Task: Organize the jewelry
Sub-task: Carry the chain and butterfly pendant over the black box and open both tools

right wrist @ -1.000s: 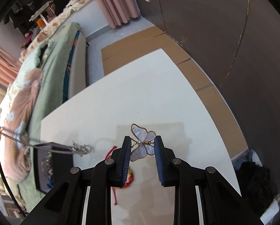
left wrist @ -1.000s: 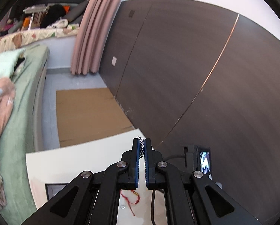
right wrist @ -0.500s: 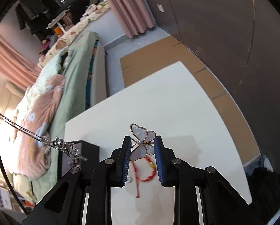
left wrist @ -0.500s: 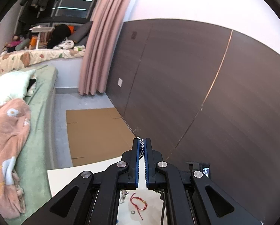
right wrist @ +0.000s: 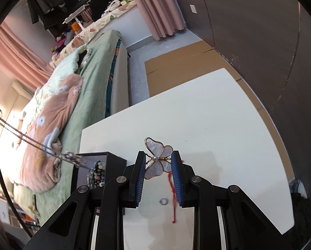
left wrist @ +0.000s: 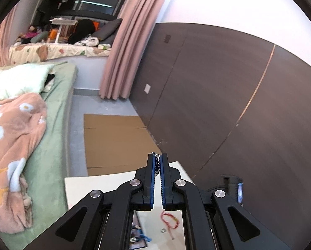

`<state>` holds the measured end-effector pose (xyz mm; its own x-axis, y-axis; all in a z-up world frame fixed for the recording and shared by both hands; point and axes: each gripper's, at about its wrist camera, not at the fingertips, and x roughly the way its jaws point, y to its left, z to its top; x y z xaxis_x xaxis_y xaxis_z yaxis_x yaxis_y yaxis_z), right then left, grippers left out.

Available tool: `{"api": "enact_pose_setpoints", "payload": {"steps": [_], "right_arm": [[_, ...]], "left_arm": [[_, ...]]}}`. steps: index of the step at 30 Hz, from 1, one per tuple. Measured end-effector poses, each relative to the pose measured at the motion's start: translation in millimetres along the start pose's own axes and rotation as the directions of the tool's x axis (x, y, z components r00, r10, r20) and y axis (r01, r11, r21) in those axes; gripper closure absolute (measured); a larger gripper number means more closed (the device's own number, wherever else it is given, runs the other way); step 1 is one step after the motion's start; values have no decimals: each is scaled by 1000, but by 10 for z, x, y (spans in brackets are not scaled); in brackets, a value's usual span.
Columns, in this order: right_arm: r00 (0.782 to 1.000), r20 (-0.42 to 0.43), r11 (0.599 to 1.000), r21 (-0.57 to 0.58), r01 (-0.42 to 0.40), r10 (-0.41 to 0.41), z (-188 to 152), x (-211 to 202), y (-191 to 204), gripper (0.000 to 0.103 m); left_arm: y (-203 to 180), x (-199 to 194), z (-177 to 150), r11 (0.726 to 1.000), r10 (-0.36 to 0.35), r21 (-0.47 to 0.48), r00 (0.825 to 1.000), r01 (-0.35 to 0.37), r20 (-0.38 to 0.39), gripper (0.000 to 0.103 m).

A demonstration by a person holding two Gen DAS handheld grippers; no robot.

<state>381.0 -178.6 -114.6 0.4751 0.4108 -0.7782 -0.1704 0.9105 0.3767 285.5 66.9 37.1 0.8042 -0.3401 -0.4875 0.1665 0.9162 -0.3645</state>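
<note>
Both grippers up in the air above the white counter [right wrist: 197, 114], each with a piece of jewelry.

Left gripper [left wrist: 157, 164]: squeezed nearly flat on a thin silver chain [left wrist: 156, 163], only a tiny twist of it poking out at the tips. In the right view, the same chain [right wrist: 20, 134] stretched tight across the left side, with its clasp [right wrist: 72, 158] dangling just above the black jewelry box [right wrist: 101, 160].

Right gripper [right wrist: 158, 162]: clamped on a pearly butterfly pendant [right wrist: 157, 158], pinched only by the edges of its wings (not a very safe hold).

Down on the counter: a red string bracelet [right wrist: 172, 187] and a small metal ring [right wrist: 163, 201], right under the right gripper.

Possible trouble from here:

- Butterfly slipping or twisting out, since smooth, thin wing edges give little to hold. A drop onto the hard counter, maybe a chip. A harder squeeze, maybe a bent gold rim.
- Chain sliding out of the left gripper, since so little of it is caught.
- Swinging clasp catching on the box edge or on the beads already inside (a tangle, hard to undo).
- A tug between the two hands, if chain and butterfly are joined. Cannot tell from here.
- A low sweep knocking the ring or red bracelet off the counter.
</note>
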Motion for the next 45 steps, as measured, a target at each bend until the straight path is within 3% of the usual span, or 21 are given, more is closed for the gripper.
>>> {"api": "enact_pose_setpoints", "payload": {"steps": [16, 23, 28, 33, 35, 37, 39, 41, 45], "right_arm": [[1000, -2, 997, -74, -27, 27, -42, 207, 429, 77], [997, 18, 992, -104, -78, 80, -75, 178, 590, 77], [992, 27, 988, -103, -118, 122, -78, 155, 658, 77], [988, 35, 984, -110, -144, 148, -92, 136, 700, 77], [987, 39, 983, -108, -151, 156, -97, 129, 708, 77], [984, 41, 981, -97, -166, 171, -101, 121, 706, 77], [983, 42, 981, -92, -173, 178, -100, 119, 707, 77], [979, 48, 977, -84, -193, 198, -88, 127, 719, 77], [973, 50, 972, -83, -220, 225, -78, 158, 770, 77]], "left_arm": [[439, 3, -69, 998, -1, -59, 1000, 0, -22, 99], [606, 285, -259, 996, 17, -84, 991, -28, -130, 99], [680, 491, -402, 994, 42, -93, 977, -62, -209, 99], [816, 625, -521, 985, -6, -166, 957, -44, -290, 97], [830, 647, -562, 984, 18, -165, 951, -72, -307, 96], [826, 653, -582, 983, 33, -162, 950, -88, -311, 82], [838, 642, -586, 980, 28, -179, 953, -85, -303, 39], [848, 613, -574, 979, 39, -181, 959, -93, -282, 33], [920, 579, -538, 975, 62, -191, 960, -117, -272, 33]]}}
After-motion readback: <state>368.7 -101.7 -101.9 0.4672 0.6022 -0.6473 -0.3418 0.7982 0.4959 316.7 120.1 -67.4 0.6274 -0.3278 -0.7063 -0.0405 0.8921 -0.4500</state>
